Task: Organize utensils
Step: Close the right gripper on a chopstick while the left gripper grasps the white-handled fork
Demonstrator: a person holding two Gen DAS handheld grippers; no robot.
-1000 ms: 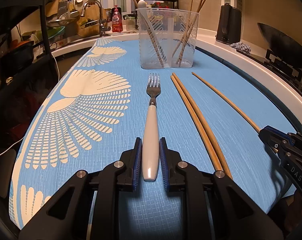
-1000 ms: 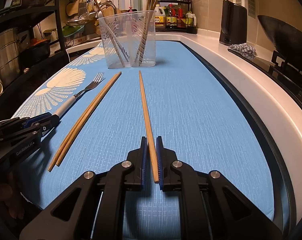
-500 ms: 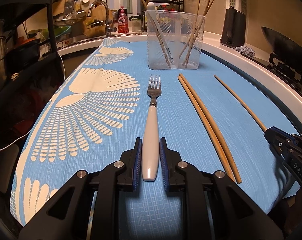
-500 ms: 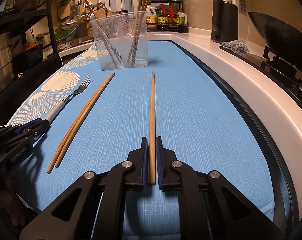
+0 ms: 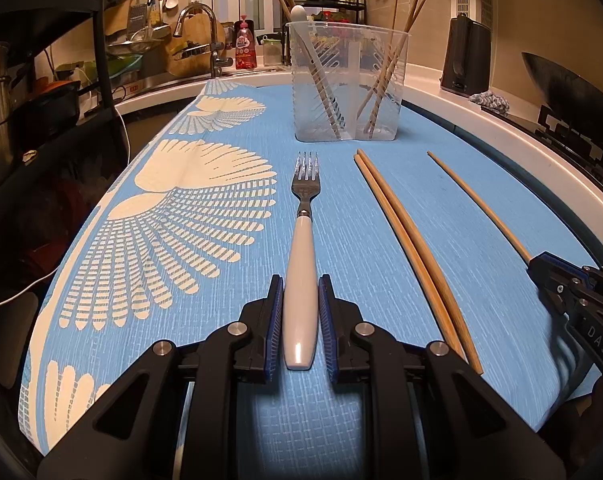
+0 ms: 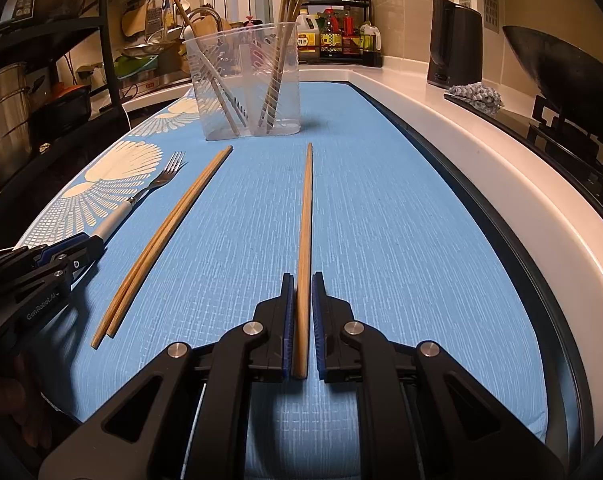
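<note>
Chopstick alignment is the one real change over the last second: the single wooden chopstick (image 6: 305, 220) lay skewed across your right gripper (image 6: 301, 320), its far tip off to the left, and it now runs straight out between the jaws. Those jaws are almost fully closed, pinching its thick near end. You cannot tell from the wrist view whether its tip has left the blue woven cloth (image 6: 401, 240) yet. With the stick squared up, it should drop into a tall holder cleanly.

Your left gripper (image 5: 300, 320) has not altered: its jaws are drawn in narrowly on the butt of the white-handled metal fork (image 5: 301, 272), pads snug against both sides of the handle, tines pointing away along the cloth. Both pieces look ready to lift.

The pair of wooden chopsticks (image 5: 405, 240) lies loose on the cloth between fork and single stick, touched by neither gripper.

At the far end of the bench (image 6: 441, 128) stands the clear plastic two-compartment holder (image 5: 349, 128). Its left compartment carries leaning chopsticks and a white-tipped utensil; its right compartment carries several more chopsticks. So the fork probably belongs on the left and your single stick on the right.
</note>
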